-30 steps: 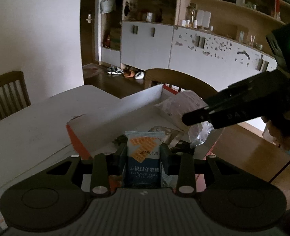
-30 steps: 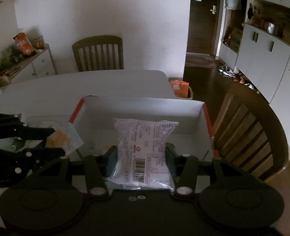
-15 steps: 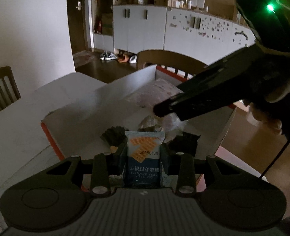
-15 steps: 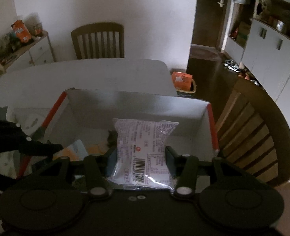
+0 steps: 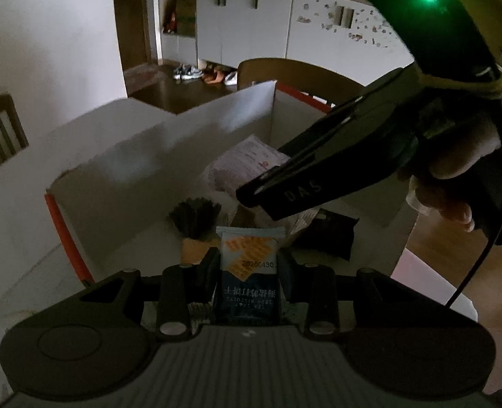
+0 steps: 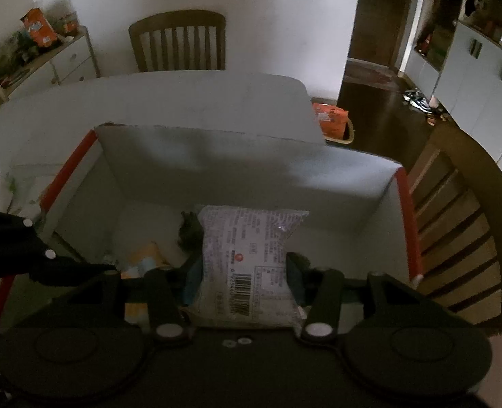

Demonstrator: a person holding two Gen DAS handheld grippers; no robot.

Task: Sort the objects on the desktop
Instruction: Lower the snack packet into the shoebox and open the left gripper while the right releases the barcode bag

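Observation:
My left gripper (image 5: pixel 249 265) is shut on a small blue biscuit packet (image 5: pixel 249 272) with orange crackers printed on it, held over the open white box (image 5: pixel 149 170) with red edges. My right gripper (image 6: pixel 244 268) is shut on a clear white snack bag (image 6: pixel 247 255) with a barcode, also hanging inside the box (image 6: pixel 251 170). From the left wrist view the right gripper's black body (image 5: pixel 352 156) crosses the picture with the snack bag (image 5: pixel 247 163) at its tip. Dark and orange packets (image 5: pixel 196 217) lie on the box floor.
The box stands on a white table (image 6: pixel 183 102). Wooden chairs (image 6: pixel 179 40) stand at the far side and at the right (image 6: pixel 461 231). A hand (image 5: pixel 454 176) holds the right gripper. White cabinets (image 5: pixel 251 23) and a low sideboard (image 6: pixel 64 61) line the walls.
Both grippers have sunk into the box with their packets and tipped further down. The box walls now fill more of both views.

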